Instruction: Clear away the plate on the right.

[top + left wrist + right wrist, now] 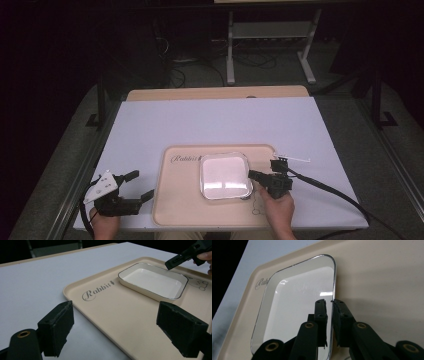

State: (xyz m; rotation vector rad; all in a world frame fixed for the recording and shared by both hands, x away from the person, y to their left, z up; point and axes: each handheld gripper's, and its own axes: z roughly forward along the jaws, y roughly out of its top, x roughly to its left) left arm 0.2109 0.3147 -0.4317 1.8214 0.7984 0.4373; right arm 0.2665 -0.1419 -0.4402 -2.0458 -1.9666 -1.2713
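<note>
Right gripper (pixel 256 176), lower right of centre in the high view, clamps the rim of a shallow white rectangular dish (pixel 225 175) on a beige plastic tray (pixel 182 200). Left gripper (pixel 117 327), in its own view, stands wide apart over the tray's edge. Right gripper view: jaws straddle the dish's edge.
</note>
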